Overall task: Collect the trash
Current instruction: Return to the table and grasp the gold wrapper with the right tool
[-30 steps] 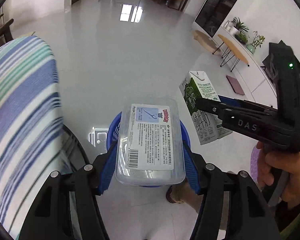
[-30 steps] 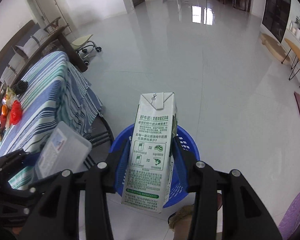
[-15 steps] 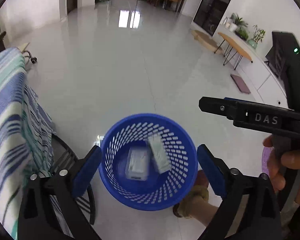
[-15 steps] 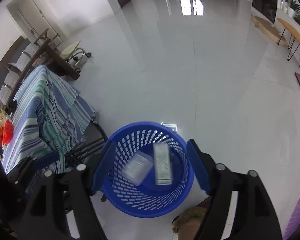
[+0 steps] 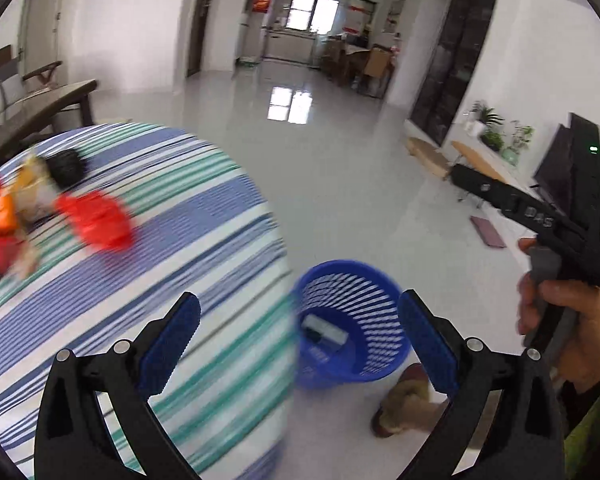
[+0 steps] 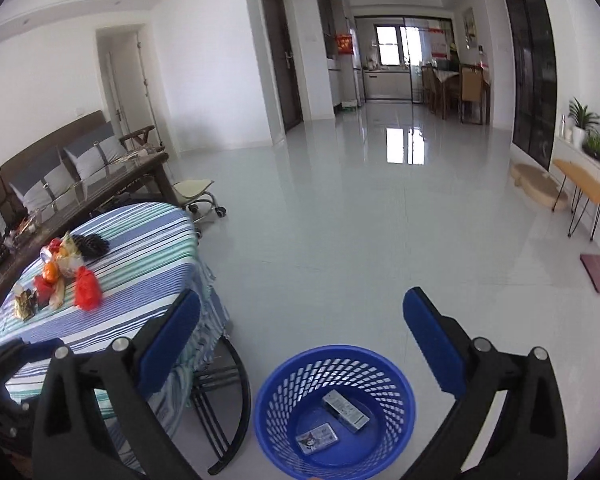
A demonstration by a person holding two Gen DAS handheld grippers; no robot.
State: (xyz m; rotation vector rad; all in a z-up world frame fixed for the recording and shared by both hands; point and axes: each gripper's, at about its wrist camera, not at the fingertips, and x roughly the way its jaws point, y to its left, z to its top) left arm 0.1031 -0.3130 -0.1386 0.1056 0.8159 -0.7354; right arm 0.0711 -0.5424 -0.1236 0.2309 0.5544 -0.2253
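A blue mesh basket [image 6: 276, 432] stands on the floor with a milk carton [image 6: 346, 410] and a clear plastic box [image 6: 317, 439] lying in it. The basket also shows in the left wrist view [image 5: 384, 354]. My right gripper [image 6: 298, 316] is open and empty, above and behind the basket. My left gripper [image 5: 298, 320] is open and empty, over the table's edge beside the basket. A pile of trash, with red wrappers [image 6: 86, 288] and a black item [image 6: 92, 244], lies on the striped round table [image 6: 148, 264]; it is blurred in the left wrist view [image 5: 94, 220].
A chair frame [image 6: 220, 400] sits under the table next to the basket. A sofa [image 6: 48, 172] and dark coffee table [image 6: 112, 188] stand at the far left. A side table [image 6: 588, 188] with plants is along the right wall. The person's foot [image 5: 408, 408] is by the basket.
Both grippers let go of the plastic box and the milk carton, which now lie in the basket. Both grippers then tilted up; the left swung left toward the table.
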